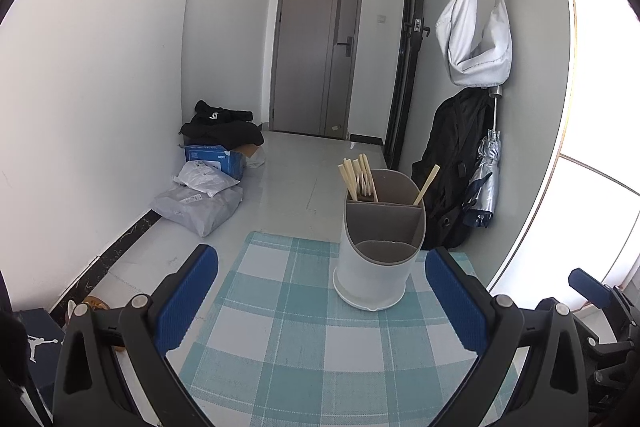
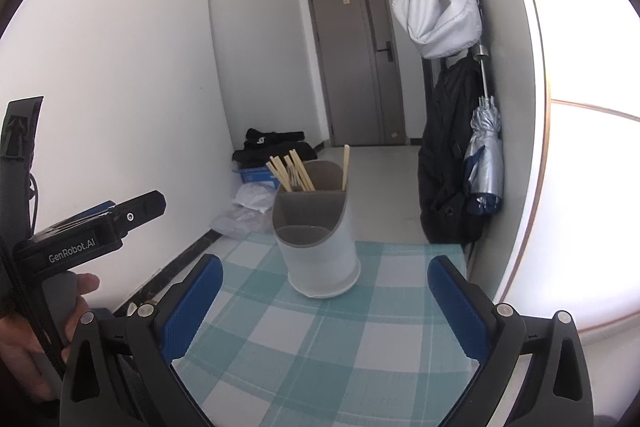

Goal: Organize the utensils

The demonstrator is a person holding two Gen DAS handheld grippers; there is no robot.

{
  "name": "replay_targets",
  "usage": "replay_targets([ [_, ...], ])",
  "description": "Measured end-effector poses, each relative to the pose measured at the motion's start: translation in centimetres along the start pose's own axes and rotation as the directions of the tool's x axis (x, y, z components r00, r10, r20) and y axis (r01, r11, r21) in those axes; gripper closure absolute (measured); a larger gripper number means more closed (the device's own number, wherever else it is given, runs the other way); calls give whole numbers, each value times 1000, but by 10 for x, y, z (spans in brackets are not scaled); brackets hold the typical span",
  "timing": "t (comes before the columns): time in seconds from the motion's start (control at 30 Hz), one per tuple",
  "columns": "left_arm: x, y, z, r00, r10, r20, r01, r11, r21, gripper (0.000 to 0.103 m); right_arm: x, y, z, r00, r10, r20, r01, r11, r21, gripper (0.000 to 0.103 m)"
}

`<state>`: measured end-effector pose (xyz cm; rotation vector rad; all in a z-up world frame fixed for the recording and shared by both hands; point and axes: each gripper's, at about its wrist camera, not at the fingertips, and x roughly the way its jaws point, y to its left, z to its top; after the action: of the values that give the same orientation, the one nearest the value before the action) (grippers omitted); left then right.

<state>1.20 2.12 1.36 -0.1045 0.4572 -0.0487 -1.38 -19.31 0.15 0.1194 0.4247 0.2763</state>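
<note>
Seemingly the chopsticks [image 1: 357, 178] all stand in the holder [image 1: 378, 239] on the desk [image 1: 280, 339]; both spread, empty claws, left claw [image 1: 322, 299] and right claw [image 2: 325, 303], should back away without nudging it.

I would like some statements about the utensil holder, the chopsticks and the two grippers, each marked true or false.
1. The utensil holder stands upright on the checked tablecloth. True.
2. All chopsticks sit together in one bunch. False: a bunch of chopsticks leans at the left of the back compartment, and a single chopstick stands apart at its right.
3. The left gripper holds a chopstick. False: its jaws are open and empty.
4. The right gripper has its jaws open, with nothing between them. True.
5. The front compartment of the holder is full of spoons. False: no utensils show in it.
</note>
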Motion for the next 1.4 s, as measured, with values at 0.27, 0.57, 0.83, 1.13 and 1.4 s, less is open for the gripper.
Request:
replay_targets([
  [0.27, 2, 6, 0, 1000, 5, -10, -5, 1000, -28, 1, 0, 1, -1, 1000, -4, 4, 4, 1000, 2, 0],
  [0.57, -2, 10, -1, 1000, 16, 2, -16, 998, -53, 1, -1, 1, -1, 1000, -27, 12, 27, 1000, 12, 0],
  [0.83, -2, 12, 0, 1000, 13, -5, -14, 998, -65, 1, -3, 0, -1, 999, -38, 24, 38, 999, 16, 0],
  [1.13, -4, 10, -1, 1000, 1, 2, -1, 999, -55, 1, -3, 2, -2, 999, -42, 23, 42, 999, 3, 0],
  [1.4, -3, 10, -1, 1000, 2, -5, -2, 999, -52, 1, -3, 1, -2, 999, -44, 23, 44, 999, 8, 0],
])
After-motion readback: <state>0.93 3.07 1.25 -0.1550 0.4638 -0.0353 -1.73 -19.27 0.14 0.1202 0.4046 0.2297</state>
